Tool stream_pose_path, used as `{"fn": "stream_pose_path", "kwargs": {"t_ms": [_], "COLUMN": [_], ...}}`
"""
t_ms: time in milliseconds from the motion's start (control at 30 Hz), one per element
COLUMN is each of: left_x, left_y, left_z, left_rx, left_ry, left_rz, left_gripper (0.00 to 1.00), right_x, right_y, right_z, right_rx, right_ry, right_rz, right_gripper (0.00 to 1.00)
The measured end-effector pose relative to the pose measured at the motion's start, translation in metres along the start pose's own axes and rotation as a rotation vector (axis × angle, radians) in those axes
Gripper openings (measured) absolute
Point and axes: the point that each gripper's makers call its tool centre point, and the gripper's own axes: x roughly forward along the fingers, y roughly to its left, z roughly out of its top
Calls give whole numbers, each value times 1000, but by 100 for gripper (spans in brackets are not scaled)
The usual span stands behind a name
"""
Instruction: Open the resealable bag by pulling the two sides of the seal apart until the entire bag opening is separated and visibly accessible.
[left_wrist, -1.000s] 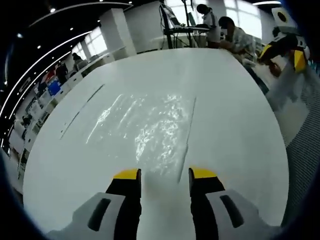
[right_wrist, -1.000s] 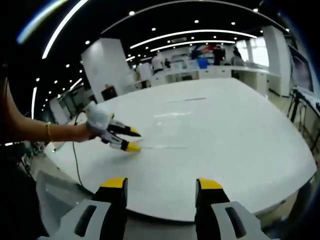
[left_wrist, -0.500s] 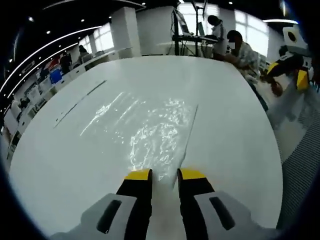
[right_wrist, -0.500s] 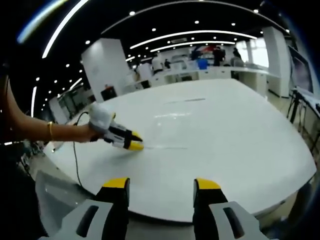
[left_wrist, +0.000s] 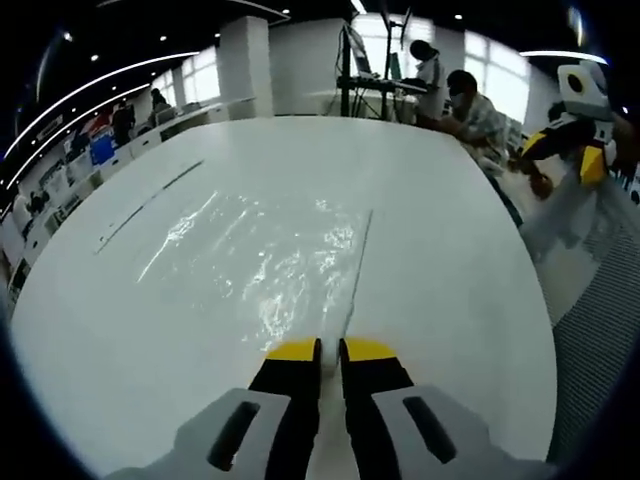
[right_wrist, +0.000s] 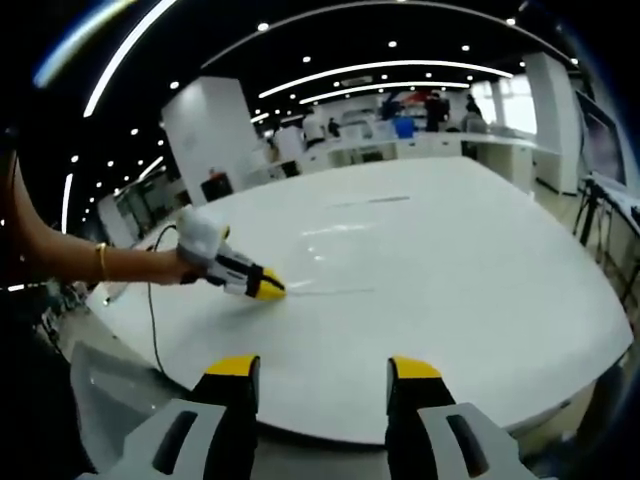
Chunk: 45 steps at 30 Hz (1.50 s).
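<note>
Two grippers: left gripper (left_wrist: 330, 347) pinching clear resealable bag's (left_wrist: 270, 255) near edge on white table (left_wrist: 450, 270); right gripper (right_wrist: 322, 366) spread, off table edge.

You are holding the left tongs (left_wrist: 330, 350) pinched nearly closed, arm outstretched, while keeping the right tongs (right_wrist: 322, 368) wide apart.

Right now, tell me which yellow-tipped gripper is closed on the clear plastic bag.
The left gripper, pinching the clear plastic bag's edge; the right gripper hangs open.

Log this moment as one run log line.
left gripper: shut on resealable bag seal edge | right gripper: open, off table | bag flat, unopened
</note>
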Motion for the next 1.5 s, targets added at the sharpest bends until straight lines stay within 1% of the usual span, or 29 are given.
{"fn": "stream_pose_path", "kwargs": {"t_ms": [300, 467, 600, 767, 900, 1033, 1067, 1200, 1300, 1400, 1500], "left_x": [1, 0, -2, -6, -9, -14, -17, -24, -29, -35, -41], "left_y": [1, 1, -1, -9, -14, -19, -22, -29, -36, -40, -45], "left_z": [0, 1, 2, 3, 3, 5, 5, 6, 6, 9, 10], "left_rx": [-40, -33, -20, -3, 9, 27, 43, 58, 69, 75, 92], "left_ry": [-11, -11, -4, -2, 3, 6, 12, 15, 23, 14, 14], "left_rz": [-32, -48, -47, -74, -80, -86, -98, -110, -120, -109, -108], "left_gripper": [2, 0, 0, 0, 0, 0, 0, 0, 0, 0, 0], "right_x": [0, 0, 0, 0, 0, 0, 0, 0, 1, 3, 9], "right_y": [-1, -1, -1, -1, -1, -1, 0, 1, 3, 6, 15], "right_z": [0, 0, 0, 0, 1, 1, 1, 2, 4, 6, 8], "right_rx": [2, 4, 4, 2, -1, -4, -6, -15, -35, -48, -90], "right_ry": [0, -1, -1, -1, -1, -1, -1, -2, 0, -2, 2], "right_rz": [-1, -1, -2, -2, -3, -2, -2, -3, 1, 10, 28], "right_gripper": [48, 48, 48, 48, 48, 48, 48, 48, 48, 48, 48]}}
